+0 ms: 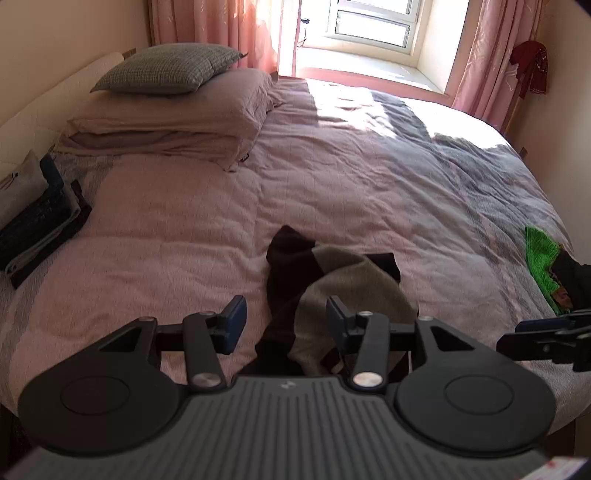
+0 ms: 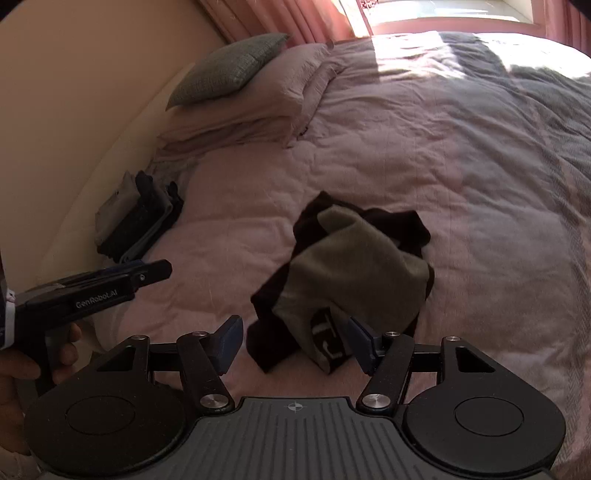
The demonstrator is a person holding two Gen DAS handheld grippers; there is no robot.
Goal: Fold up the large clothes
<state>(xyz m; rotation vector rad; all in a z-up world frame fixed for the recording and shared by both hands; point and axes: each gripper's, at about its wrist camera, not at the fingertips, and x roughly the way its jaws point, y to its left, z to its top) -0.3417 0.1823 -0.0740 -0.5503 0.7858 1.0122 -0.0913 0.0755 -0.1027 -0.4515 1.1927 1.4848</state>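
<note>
crumpled garment (image 2: 354,266), pink bed (image 2: 461,177), seemingly unheld

My left gripper (image 1: 286,325) is matt black plastic, with small polished metal pivot caps and dull blue pads that look rubbery; its base is ribbed grey plastic. My right gripper (image 2: 295,347) has the same finish. The garment (image 2: 354,273) is soft matt cloth, dark brown and olive, limp and creased. The bed cover (image 1: 184,229) is pale pink quilted fabric, stitched in a grid, matt and wrinkled. The top pillow (image 1: 166,68) is a coarser grey-green weave. The curtains (image 1: 221,26) are thin pink cloth, slightly sheer in the sun. The headboard (image 1: 44,99) looks smooth, cream and padded.
</note>
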